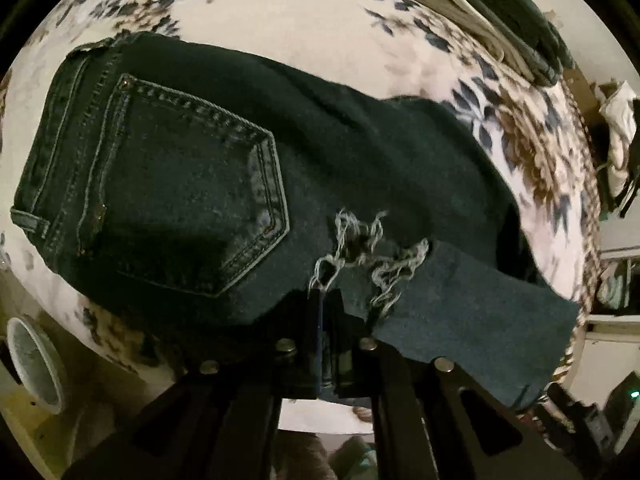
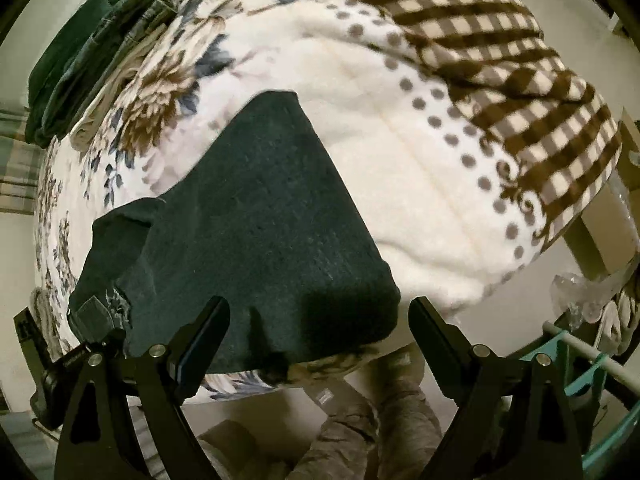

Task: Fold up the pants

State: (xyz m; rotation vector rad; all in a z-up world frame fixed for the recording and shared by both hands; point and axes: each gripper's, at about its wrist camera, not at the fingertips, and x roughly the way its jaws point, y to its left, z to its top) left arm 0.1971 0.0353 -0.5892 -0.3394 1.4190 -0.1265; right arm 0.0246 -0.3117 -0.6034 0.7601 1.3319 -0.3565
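Dark denim pants [image 1: 224, 184] lie folded on a floral blanket [image 1: 280, 12], back pocket up, waistband at the left. My left gripper [image 1: 328, 308] is shut on the frayed hem [image 1: 360, 256] of a pant leg, held over the near edge of the folded pile. In the right wrist view the same pants [image 2: 256, 220] lie folded on the blanket [image 2: 400, 160]. My right gripper [image 2: 320, 312] is open and empty, its fingers [image 2: 208, 320] on either side of the near folded edge. The left gripper [image 2: 92, 320] shows at the left there.
A stack of folded clothes [image 1: 480, 12] lies at the blanket's far side and also shows in the right wrist view [image 2: 92, 52]. A brown checked blanket [image 2: 500, 52] covers the far right. A roll of tape [image 1: 36, 364] sits at the lower left. A teal rack [image 2: 580, 360] stands at right.
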